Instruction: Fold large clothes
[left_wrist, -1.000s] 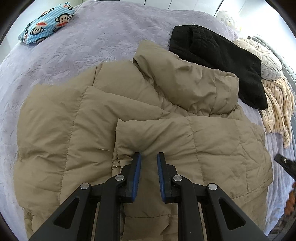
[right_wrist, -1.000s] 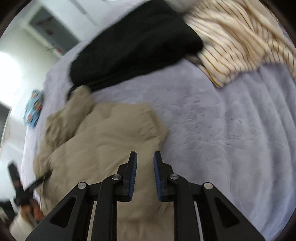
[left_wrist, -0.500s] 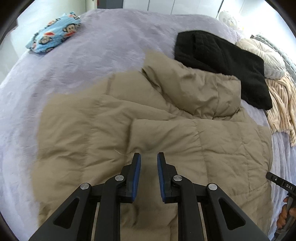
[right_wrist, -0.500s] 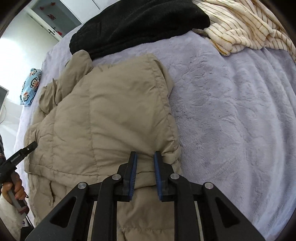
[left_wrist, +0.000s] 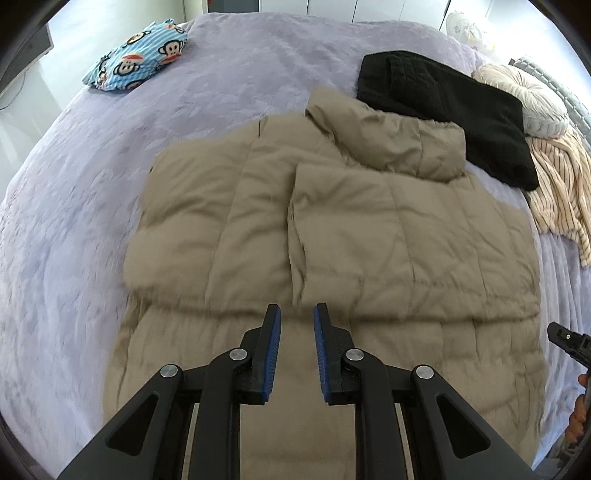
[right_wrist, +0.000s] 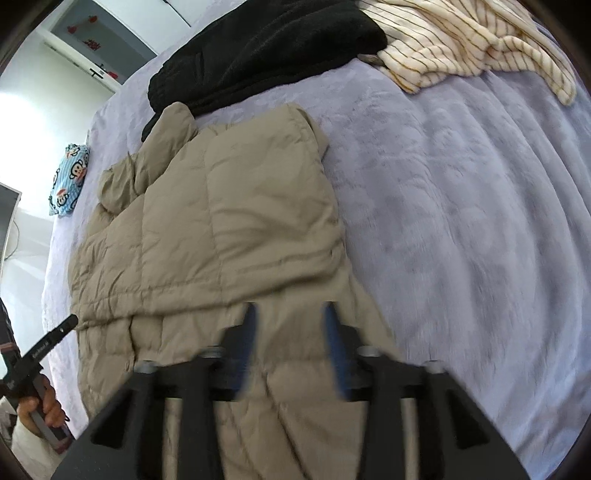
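Lavender bedspread (left_wrist: 258, 74) covers the whole bed, and the tan puffer coat (left_wrist: 351, 229) is lying in the middle of it with both sleeves already folded in over the body and the hood (left_wrist: 388, 144) bunched at the far end. The left gripper (left_wrist: 295, 332) hovers over the coat's lower half with its jaws a little apart, holding nothing; the right gripper (right_wrist: 290, 332) is blurry but its jaws look wider and also empty, near the coat's right edge. Looks like the next bit is folding the hem up toward the hood, so a good way is probably to pinch both bottom corners at once, through all the puffy layers, and lift evenly so the tucked sleeves don't slide out. Stuff nearby: a black garment (left_wrist: 443, 107) touches the hood, a striped cream top (left_wrist: 561, 192) sits just beside that, and a monkey-print cloth (left_wrist: 136, 62) is well apart. The black one might get caught under the fold.
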